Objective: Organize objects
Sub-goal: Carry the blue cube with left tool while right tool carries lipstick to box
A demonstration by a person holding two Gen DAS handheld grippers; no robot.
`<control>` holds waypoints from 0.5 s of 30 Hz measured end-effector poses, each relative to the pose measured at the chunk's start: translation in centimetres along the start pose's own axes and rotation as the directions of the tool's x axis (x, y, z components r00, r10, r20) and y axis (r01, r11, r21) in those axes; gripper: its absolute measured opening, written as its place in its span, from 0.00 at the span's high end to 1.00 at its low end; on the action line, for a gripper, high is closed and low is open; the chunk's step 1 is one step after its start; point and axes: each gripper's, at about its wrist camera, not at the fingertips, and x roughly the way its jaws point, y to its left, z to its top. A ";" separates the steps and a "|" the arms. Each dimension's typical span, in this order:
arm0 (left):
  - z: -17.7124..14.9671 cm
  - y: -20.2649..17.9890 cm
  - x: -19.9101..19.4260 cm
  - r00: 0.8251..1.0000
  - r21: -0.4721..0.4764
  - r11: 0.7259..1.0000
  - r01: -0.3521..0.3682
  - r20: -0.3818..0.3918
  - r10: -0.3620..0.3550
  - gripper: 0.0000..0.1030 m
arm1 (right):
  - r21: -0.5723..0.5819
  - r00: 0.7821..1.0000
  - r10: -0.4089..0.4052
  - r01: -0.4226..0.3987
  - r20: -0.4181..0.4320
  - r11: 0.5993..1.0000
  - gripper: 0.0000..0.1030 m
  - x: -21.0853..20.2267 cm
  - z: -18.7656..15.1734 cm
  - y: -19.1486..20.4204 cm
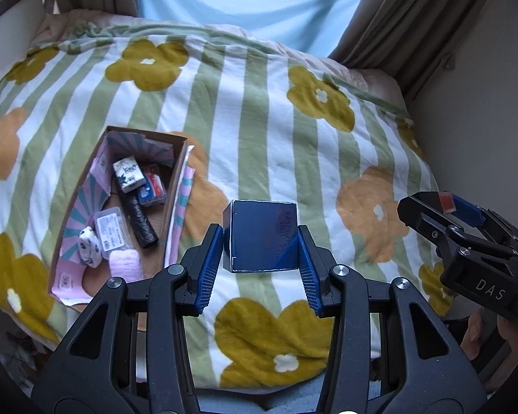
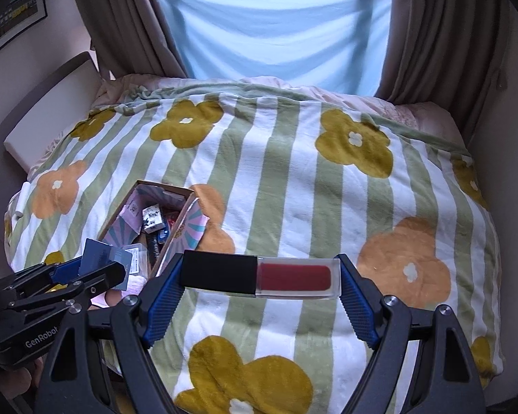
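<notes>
Right fingers (image 2: 355, 296) pinch lipstick (image 2: 262, 276); left view reveals blue box (image 1: 264, 236).

The left gripper (image 1: 260, 245) is built of matte black plastic arms with triangular cut-outs, and round silver screws sit at the pivots. Its fingers (image 1: 210, 269) carry blue ribbed pads. In the right wrist view its side shows white lettering reading "GenRobot", partly cut off. The right gripper (image 2: 262, 276) has the same build: black linkage arms, silver pivot screws and blue ribbed fingers (image 2: 357, 305). Seen from the left wrist camera, its black body bears pale letters "DAS" and small dark screws. Bare skin of the person's right hand (image 1: 472, 336) shows beneath it.
</notes>
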 end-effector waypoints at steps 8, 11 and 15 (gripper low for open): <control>-1.2 6.2 -1.9 0.996 -0.131 0.988 -0.080 0.014 0.083 0.62 | -0.153 0.992 0.117 -0.121 -0.038 0.981 0.22 3.5 2.4 7.2; -1.9 9.0 -2.1 0.993 -0.187 0.975 -0.117 -0.001 0.119 0.62 | -0.198 0.986 0.148 -0.160 -0.073 0.967 0.22 5.8 3.3 9.5; -3.0 12.6 -1.6 0.988 -0.256 0.954 -0.154 -0.029 0.152 0.62 | -0.243 0.979 0.166 -0.190 -0.116 0.951 0.22 9.3 4.0 12.3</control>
